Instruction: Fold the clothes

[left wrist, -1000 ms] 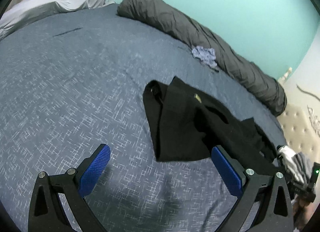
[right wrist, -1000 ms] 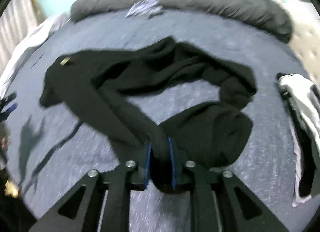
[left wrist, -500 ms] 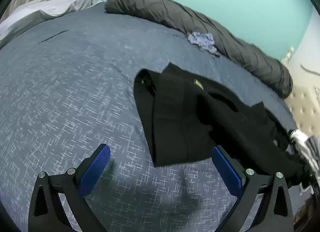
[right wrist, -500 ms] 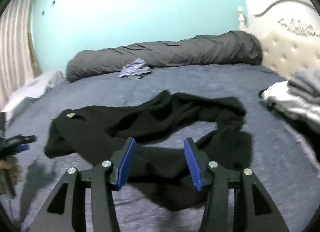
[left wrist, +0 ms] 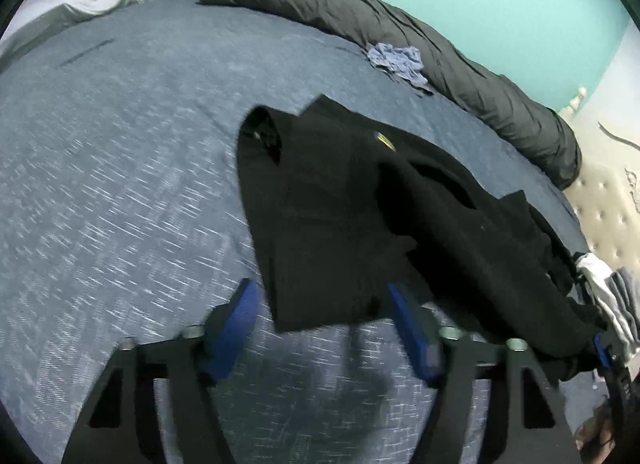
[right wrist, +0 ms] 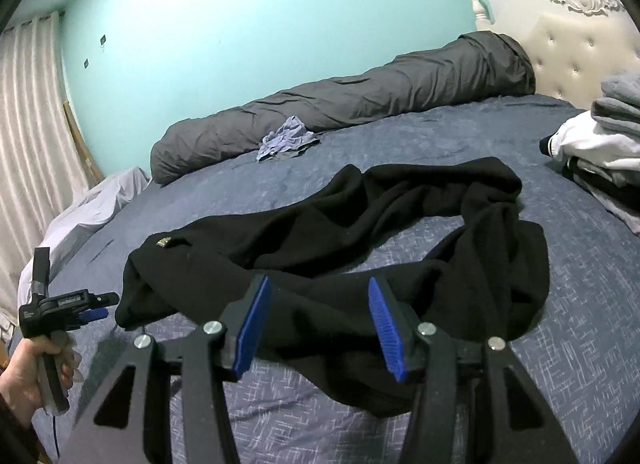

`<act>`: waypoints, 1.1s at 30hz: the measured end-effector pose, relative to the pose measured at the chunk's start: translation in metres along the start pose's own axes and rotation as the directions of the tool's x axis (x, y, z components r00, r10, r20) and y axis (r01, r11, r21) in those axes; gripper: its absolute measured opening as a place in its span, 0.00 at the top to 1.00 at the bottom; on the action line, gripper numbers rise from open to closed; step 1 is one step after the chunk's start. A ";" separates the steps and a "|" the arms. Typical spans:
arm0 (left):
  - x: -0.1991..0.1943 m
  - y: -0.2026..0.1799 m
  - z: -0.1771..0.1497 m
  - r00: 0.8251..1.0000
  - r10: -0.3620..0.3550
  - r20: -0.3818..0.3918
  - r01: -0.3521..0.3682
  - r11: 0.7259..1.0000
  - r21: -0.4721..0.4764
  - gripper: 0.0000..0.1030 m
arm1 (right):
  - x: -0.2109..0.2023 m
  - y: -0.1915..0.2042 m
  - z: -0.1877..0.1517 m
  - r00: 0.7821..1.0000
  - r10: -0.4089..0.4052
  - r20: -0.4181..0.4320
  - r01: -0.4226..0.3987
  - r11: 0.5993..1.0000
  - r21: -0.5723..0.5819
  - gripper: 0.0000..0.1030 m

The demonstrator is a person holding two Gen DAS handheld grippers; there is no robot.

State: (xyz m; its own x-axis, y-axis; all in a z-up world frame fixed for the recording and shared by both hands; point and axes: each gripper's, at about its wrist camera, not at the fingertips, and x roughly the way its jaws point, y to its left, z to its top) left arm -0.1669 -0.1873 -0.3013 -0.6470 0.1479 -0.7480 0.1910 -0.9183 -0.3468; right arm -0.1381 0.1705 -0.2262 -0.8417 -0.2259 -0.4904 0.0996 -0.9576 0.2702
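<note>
On the bed (right wrist: 580,296) | black garment (right wrist: 360,248) crumpled | left gripper (left wrist: 320,328) fingers spread wide, empty | right gripper (right wrist: 318,328) fingers spread, empty, over garment

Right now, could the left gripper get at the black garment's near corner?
Probably yes. The left gripper is open, and the black garment has its corner lying flat on the blue bedspread just ahead, with nothing between.
</note>
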 end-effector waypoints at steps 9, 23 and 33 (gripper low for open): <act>0.008 0.004 -0.002 1.000 -0.002 -0.015 0.002 1.000 -0.002 0.50 | 0.003 -0.004 -0.004 1.000 0.027 -0.001 -0.027 1.000 0.016 0.50; 0.016 0.027 0.008 0.999 -0.041 -0.036 0.038 0.996 -0.082 0.62 | 0.008 -0.003 -0.007 0.999 0.036 -0.016 -0.035 0.999 0.027 0.50; 0.009 0.015 0.004 0.995 -0.094 -0.046 0.091 0.995 -0.050 0.60 | 0.009 -0.003 -0.007 0.999 0.045 -0.022 -0.044 0.999 0.030 0.50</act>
State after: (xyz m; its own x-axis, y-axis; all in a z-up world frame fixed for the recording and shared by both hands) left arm -0.1725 -0.2012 -0.3115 -0.6271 0.2501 -0.7377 0.1679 -0.8814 -0.4416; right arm -0.1425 0.1700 -0.2374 -0.8244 -0.2727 -0.4961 0.1209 -0.9409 0.3163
